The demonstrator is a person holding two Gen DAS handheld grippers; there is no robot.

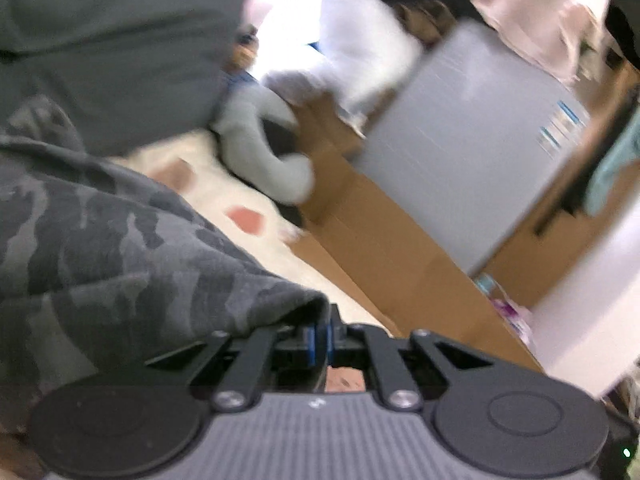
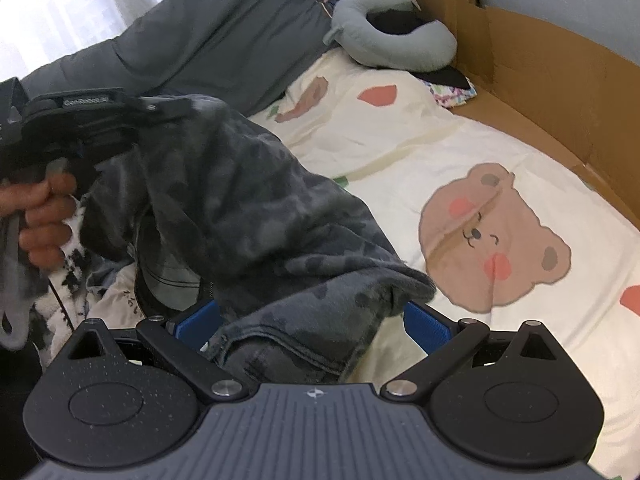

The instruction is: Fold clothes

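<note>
The left wrist view looks forward over its own gripper (image 1: 320, 340), close above the bed, rolled so the cardboard wall (image 1: 360, 208) slants across the blurred frame. A camouflage garment (image 1: 120, 240) crowds its left half.

The right wrist view looks steeply down along its gripper (image 2: 312, 320) at the bear-print sheet (image 2: 440, 140), near enough that the same garment (image 2: 260, 208) fills the middle.

Both views take in the grey curved pillow (image 1: 264, 148) (image 2: 400, 48) at the bed's far edge beside the cardboard (image 2: 540, 60).
</note>
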